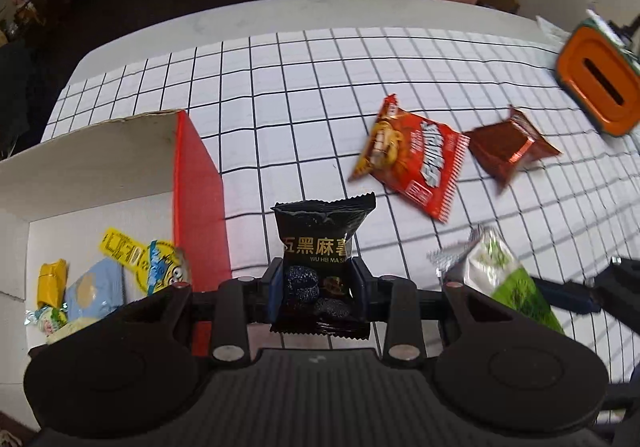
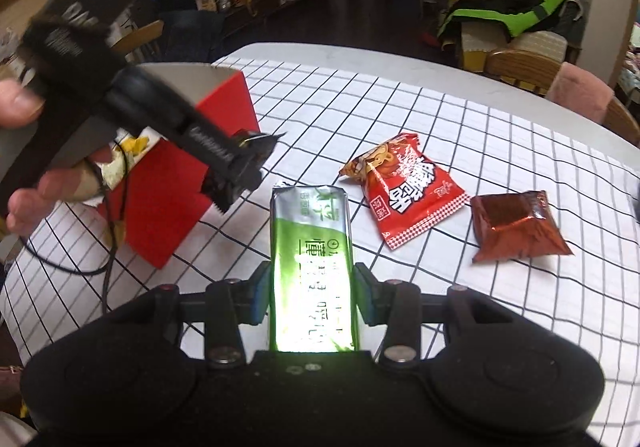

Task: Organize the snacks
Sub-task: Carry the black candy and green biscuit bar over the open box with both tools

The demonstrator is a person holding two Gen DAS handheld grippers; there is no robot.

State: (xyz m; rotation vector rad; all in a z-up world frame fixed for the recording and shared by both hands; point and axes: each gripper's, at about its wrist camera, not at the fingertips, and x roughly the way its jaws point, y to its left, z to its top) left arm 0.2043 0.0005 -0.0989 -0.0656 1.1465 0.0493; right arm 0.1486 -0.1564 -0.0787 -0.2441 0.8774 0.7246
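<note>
- Left gripper point(image 1: 316, 283): clenched on a black sesame snack packet point(image 1: 320, 247), held upright just right of the red box point(image 1: 198, 183).
- Right gripper point(image 2: 310, 293): clenched on a green-and-silver packet point(image 2: 312, 247), held above the checked tablecloth point(image 2: 440, 107).
- Red box: open, white inside, holding a yellow packet point(image 1: 128, 251), a pale blue packet point(image 1: 94, 293) and a yellow candy point(image 1: 50, 281).
- Cloth, right of the box: red snack bag point(image 2: 404, 187); just beside it, brown foil packet point(image 2: 516, 227).
- Far right edge: orange lidded container point(image 1: 600, 87).

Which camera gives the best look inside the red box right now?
The left wrist view: it looks down into the red box, showing several wrapped snacks on its white floor. The right wrist view shows only the box's red outside, mostly blocked by the left gripper.
</note>
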